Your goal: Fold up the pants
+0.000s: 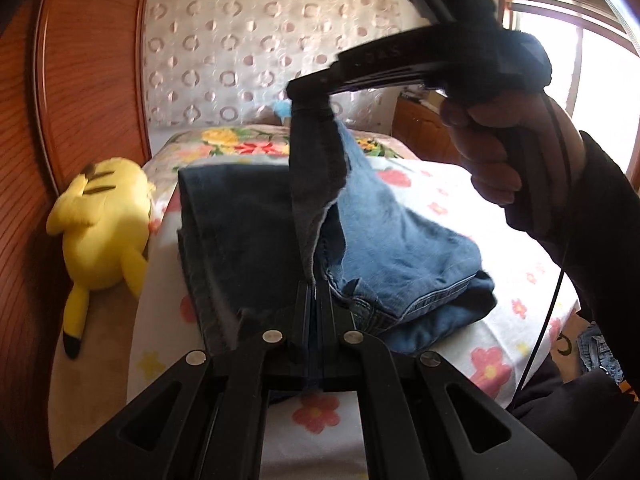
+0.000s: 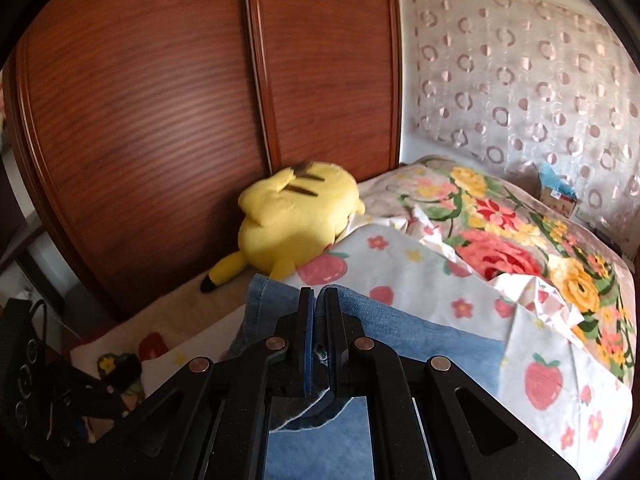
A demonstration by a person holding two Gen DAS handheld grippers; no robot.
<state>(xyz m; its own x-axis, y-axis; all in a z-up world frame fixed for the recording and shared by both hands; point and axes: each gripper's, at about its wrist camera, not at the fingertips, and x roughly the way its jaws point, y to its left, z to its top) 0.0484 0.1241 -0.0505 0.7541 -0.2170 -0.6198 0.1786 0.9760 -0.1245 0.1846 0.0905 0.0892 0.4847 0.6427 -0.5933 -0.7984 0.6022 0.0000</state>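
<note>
The pants (image 1: 256,240) lie partly folded on the flowered bed (image 1: 432,200) in the middle of the left wrist view, and one edge is lifted up from the pile. The left gripper (image 1: 316,284), at the lower centre, is clenched on this denim edge, and the right gripper (image 1: 308,96), in the upper centre and held by a hand (image 1: 492,156), grasps the same edge higher up. In the right wrist view its jaws pinch the cloth at the lower centre, and the blurred yellow plush (image 2: 296,220) seems to lean on the wardrobe (image 2: 160,100).
</note>
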